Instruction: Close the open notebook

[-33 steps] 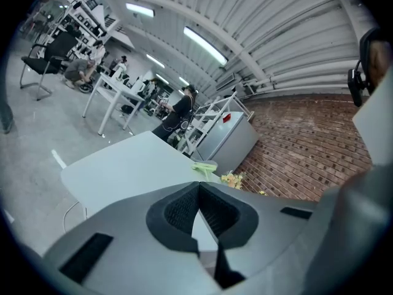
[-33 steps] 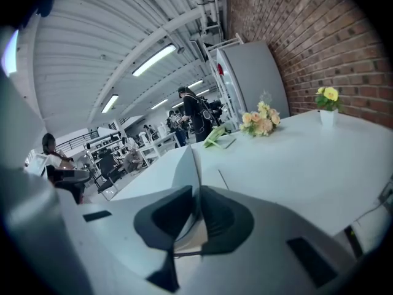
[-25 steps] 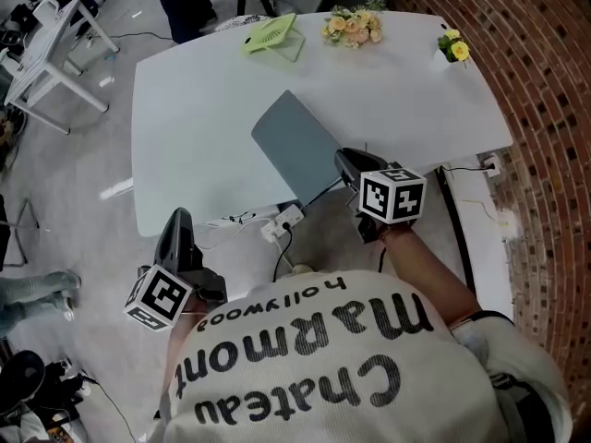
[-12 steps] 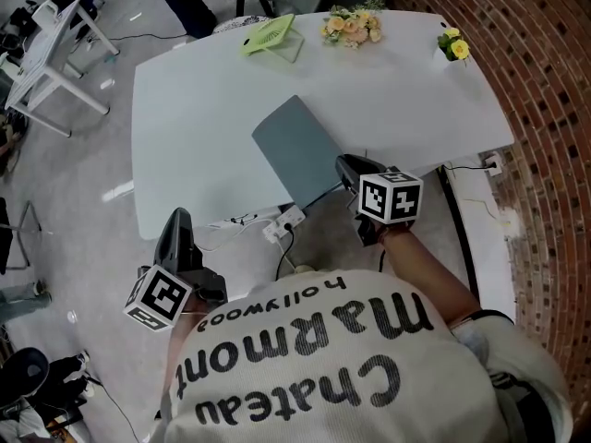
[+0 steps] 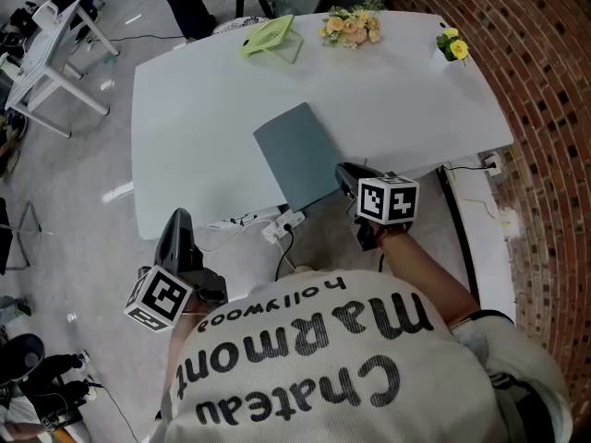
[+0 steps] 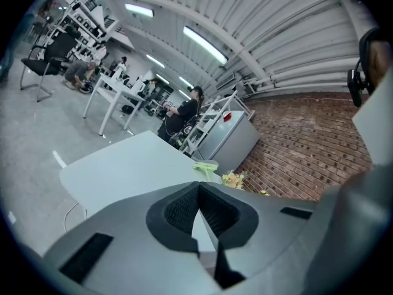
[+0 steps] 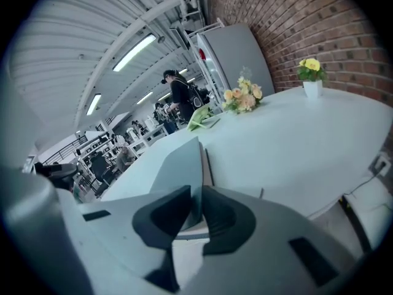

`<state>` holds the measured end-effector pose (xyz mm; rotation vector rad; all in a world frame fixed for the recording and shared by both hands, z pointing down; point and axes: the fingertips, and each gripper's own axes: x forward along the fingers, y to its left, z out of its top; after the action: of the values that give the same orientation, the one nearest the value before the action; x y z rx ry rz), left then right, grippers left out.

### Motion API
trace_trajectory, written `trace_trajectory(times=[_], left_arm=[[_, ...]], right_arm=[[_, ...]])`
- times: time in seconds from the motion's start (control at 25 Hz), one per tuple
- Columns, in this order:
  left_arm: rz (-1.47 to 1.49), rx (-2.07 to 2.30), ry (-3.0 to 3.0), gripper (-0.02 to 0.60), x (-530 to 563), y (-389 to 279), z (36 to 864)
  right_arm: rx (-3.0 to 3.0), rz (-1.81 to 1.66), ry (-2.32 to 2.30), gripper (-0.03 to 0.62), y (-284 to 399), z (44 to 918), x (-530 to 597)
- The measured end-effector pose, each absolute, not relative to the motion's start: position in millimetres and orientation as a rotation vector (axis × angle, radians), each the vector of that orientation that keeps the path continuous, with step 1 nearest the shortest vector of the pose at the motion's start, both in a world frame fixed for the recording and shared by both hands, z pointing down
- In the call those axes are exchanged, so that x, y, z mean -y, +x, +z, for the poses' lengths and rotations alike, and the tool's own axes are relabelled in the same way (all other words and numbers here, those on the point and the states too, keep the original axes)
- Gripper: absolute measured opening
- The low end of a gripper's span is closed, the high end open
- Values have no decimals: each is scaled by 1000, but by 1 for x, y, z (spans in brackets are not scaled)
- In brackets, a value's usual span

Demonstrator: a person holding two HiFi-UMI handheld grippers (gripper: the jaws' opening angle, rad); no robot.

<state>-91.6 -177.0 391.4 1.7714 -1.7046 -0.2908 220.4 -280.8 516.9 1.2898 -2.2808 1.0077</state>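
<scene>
A green slotted item [image 5: 271, 33] is noted at the far edge of the white table [image 5: 203, 109], with a flower bouquet [image 5: 353, 26] just right of it. A potted yellow flower [image 5: 453, 46] is seen at the table's far right corner. A brick wall [image 5: 536, 81] is recorded right of the table, a power strip [image 5: 284, 220] below its near edge.

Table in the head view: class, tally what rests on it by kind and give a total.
Notebook: 1
Flower arrangements: 2 (bouquet, small pot)
Green slotted item: 1
Total: 4
</scene>
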Motion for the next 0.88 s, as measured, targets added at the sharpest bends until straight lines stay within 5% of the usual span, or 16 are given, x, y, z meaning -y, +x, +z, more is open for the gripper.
trace_trajectory(times=[0.88], left_arm=[[-296,1721,1764,2,170,-99,391]], right_arm=[[2204,1050,1297,71,222,536,273]])
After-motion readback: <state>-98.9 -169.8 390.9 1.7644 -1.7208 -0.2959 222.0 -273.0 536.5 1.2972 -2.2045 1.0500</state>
